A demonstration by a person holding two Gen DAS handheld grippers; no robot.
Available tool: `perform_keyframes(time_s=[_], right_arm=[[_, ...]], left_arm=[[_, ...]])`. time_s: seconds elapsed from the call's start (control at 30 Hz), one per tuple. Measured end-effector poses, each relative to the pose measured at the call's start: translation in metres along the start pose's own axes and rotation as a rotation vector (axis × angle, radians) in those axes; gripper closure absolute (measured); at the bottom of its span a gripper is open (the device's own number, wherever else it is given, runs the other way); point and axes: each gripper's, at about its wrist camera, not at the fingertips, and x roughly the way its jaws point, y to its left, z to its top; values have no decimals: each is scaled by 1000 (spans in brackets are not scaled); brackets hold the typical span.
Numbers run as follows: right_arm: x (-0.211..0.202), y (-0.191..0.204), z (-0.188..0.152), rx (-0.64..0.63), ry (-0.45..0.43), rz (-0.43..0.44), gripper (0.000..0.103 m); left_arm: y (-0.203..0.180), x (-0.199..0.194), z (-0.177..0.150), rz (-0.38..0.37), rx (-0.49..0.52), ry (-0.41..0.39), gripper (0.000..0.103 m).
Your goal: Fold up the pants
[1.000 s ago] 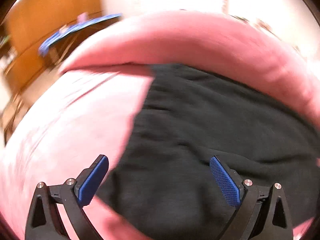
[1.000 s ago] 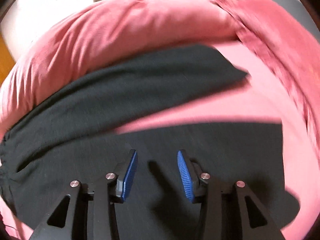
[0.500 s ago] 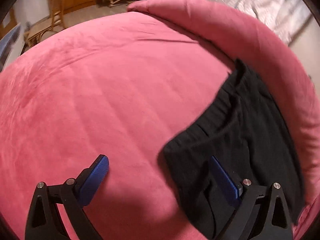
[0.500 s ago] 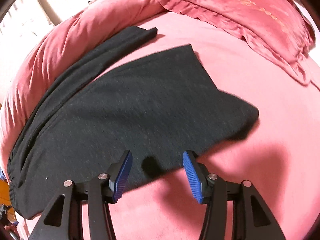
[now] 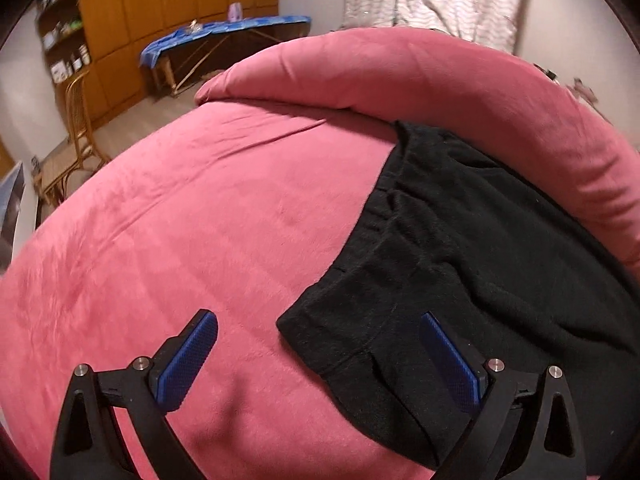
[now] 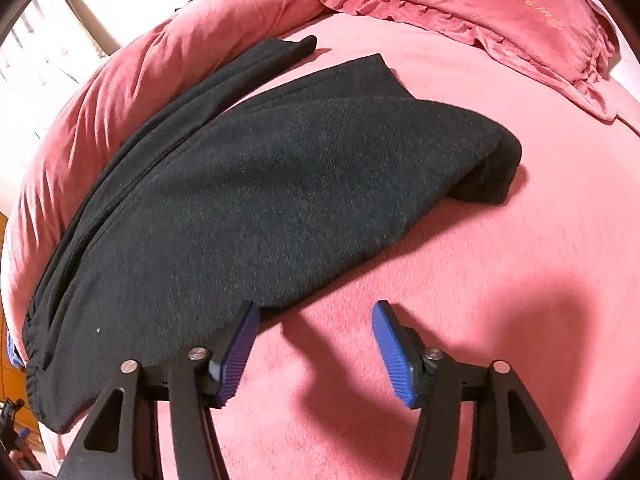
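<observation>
Lying half-folded: pants (image 6: 256, 184) on bedspread (image 5: 168, 216)

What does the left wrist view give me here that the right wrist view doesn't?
Left wrist only: the pants' gathered waistband, the open left tool straddling its corner, and the room beyond, with a blue ironing board and wooden wardrobe. Right wrist only: the leg ends, a pink pillow, and the right tool, opening with nothing between its pads. Both: the black pants on the pink bedspread beside the rolled duvet.
</observation>
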Motion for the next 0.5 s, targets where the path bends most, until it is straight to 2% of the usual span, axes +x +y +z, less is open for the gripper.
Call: perform_keyframes(time_s=[0.07,0.13,0.2,0.23,0.27,0.3,0.37,0.43,0.5], right_arm=[[0,1,-2,-5,-3,-2,39],[-1,-1,-2,7,-7,5,39],[-2,-6,-2,45,-11,30,39],[-3,-9,-1,69,-11,48,39],[-3,-11,-1,85,-11,61,39],[-3,-14,0,95,-10,70,39],[-4,-17,1,113,-7,80,39],[-5,-21,1,141,-14,85,39],[-5,-25,2,179,-25,99,39]], left_arm=[[1,3,-1,-30,-12,16,1],[10,5,-4,-82,-70,54,2],[33,7,-8,-151,-211,80,3],[44,8,-8,-166,-270,79,7],[58,9,-8,-163,-338,70,14],[74,9,-9,-135,-412,57,16],[90,12,-13,-93,-495,57,18],[90,20,-17,-127,-514,109,21],[77,24,-16,-177,-464,137,22]])
